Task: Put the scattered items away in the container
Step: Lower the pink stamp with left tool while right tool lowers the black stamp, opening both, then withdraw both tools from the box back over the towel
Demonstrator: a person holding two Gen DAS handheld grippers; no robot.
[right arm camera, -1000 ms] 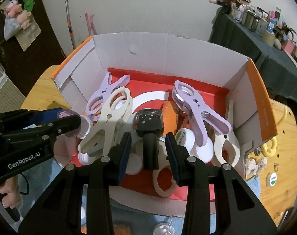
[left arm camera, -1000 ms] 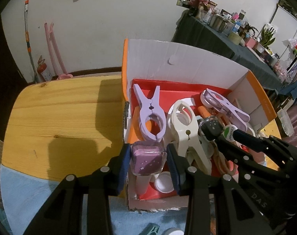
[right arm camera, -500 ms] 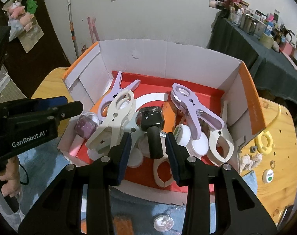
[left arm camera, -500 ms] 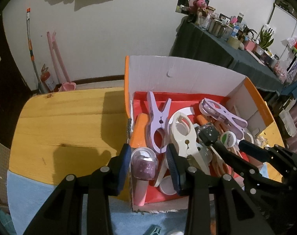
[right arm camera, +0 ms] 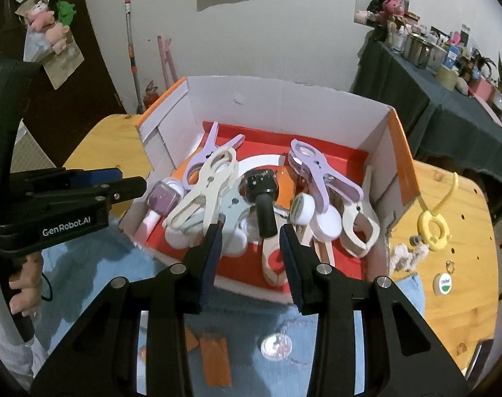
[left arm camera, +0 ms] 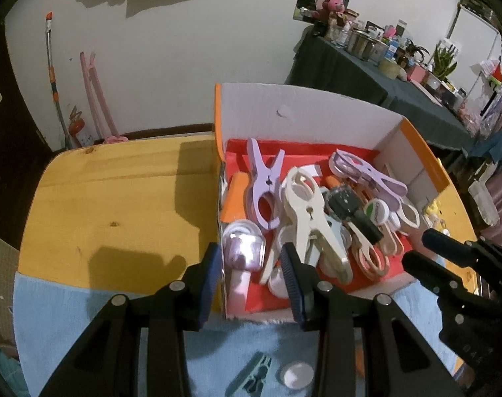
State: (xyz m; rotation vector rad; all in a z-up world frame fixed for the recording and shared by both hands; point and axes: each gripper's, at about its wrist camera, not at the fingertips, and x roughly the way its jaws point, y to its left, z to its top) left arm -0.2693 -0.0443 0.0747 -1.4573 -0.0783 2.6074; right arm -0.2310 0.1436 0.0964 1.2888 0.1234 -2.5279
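The cardboard box point(left arm camera: 303, 122) with a red floor holds several large clothes pegs, lids and two small bottles. A purple bottle point(left arm camera: 242, 251) with a pink cap lies in its near left corner, just beyond my left gripper point(left arm camera: 250, 258), which is open and empty. A black bottle point(right arm camera: 262, 188) lies among the pegs in the middle of the box point(right arm camera: 284, 106), ahead of my right gripper point(right arm camera: 251, 235), also open and empty. In the right wrist view the left gripper point(right arm camera: 131, 187) hovers at the box's left wall beside the purple bottle point(right arm camera: 163, 198).
On the blue cloth near me lie a teal clip point(left arm camera: 251, 377), a white cap point(left arm camera: 297, 375), a clear cap point(right arm camera: 275, 347) and orange pieces point(right arm camera: 214, 360). A yellow ring point(right arm camera: 433, 228) and a white-green lid point(right arm camera: 444, 283) sit on the wooden table right of the box.
Both grippers have drawn back and up from the box. The purple and black bottles, earlier between the fingers, now lie in the box beyond the fingertips.
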